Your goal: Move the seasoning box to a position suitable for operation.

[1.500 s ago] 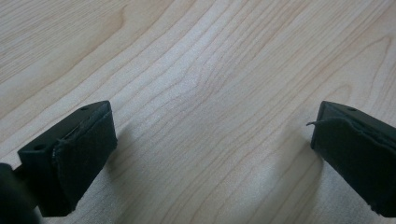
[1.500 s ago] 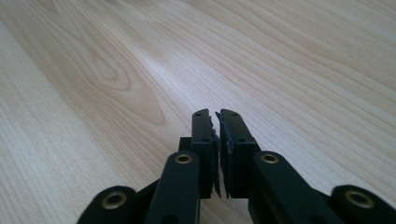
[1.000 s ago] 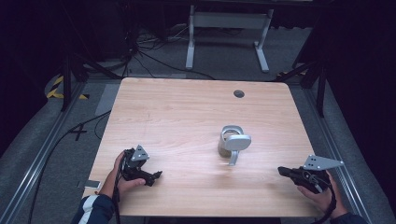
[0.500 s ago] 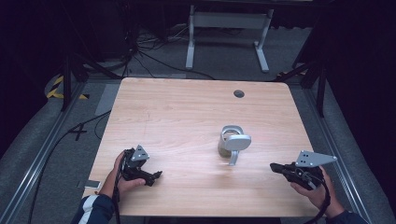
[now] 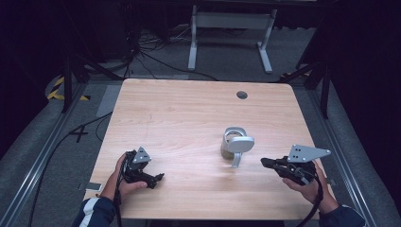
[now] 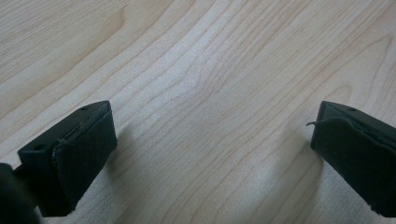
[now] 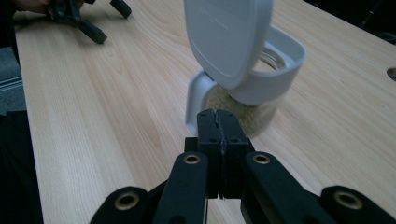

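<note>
Now, from the high view, our right gripper (image 5: 265,162) has crept leftward along the near edge of the table (image 5: 189,109) toward the jar (image 5: 235,146), where a second ago it sat closer to the near right corner; we judge that as the start of a reach for the jar, whose grey flip lid (image 5: 241,144) stands raised. Our left gripper (image 5: 158,178) has stayed put near the near left corner, resting on the wood in our hand, so it seems to have no part in this step yet. The jar itself sits right of the table's middle, well apart from both grippers, and has not moved. From the left gripper view we see its jaws spread wide over bare wood grain, with nothing between them. From the right gripper view our jaws are pressed together, empty, pointing at the base of the jar (image 7: 243,100), which holds something pale and grainy; we cannot tell what. The lid's top is cut off by the picture edge, and its hinge is hidden behind it.
</note>
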A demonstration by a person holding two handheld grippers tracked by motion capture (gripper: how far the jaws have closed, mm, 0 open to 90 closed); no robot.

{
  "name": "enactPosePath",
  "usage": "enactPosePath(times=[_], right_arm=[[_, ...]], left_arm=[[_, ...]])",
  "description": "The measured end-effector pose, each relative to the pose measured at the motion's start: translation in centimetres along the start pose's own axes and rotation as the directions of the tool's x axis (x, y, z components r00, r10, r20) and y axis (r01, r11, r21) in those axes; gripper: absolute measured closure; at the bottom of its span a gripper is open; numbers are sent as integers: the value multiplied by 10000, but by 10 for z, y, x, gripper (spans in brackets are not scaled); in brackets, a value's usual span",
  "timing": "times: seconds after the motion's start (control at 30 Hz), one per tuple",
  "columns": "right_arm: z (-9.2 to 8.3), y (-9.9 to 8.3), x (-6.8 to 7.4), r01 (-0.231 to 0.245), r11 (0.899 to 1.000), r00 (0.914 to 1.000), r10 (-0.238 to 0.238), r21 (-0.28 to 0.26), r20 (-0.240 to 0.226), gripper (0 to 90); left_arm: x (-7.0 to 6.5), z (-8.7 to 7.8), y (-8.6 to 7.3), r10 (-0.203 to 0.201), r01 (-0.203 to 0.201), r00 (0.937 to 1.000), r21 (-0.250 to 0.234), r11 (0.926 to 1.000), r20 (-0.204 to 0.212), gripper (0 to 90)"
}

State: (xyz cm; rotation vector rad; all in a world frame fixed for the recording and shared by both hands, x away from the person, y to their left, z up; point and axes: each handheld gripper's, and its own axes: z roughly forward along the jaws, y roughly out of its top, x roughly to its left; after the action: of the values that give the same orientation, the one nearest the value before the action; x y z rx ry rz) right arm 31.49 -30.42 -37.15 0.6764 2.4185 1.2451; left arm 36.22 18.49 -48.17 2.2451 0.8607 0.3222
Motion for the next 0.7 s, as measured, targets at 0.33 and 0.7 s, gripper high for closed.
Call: enactPosePath(times=[0.33, 0.7], right_arm=[[18, 27, 11, 418, 9991, 9985, -421, -83, -342, 896], [24, 45, 12, 563, 9979, 9982, -569, -314, -202, 896]], left_arm=[[0, 0, 0, -6, 6, 10000, 2, 10000, 1, 5], [0, 0, 0, -3, 3, 10000, -1, 10000, 0, 4]])
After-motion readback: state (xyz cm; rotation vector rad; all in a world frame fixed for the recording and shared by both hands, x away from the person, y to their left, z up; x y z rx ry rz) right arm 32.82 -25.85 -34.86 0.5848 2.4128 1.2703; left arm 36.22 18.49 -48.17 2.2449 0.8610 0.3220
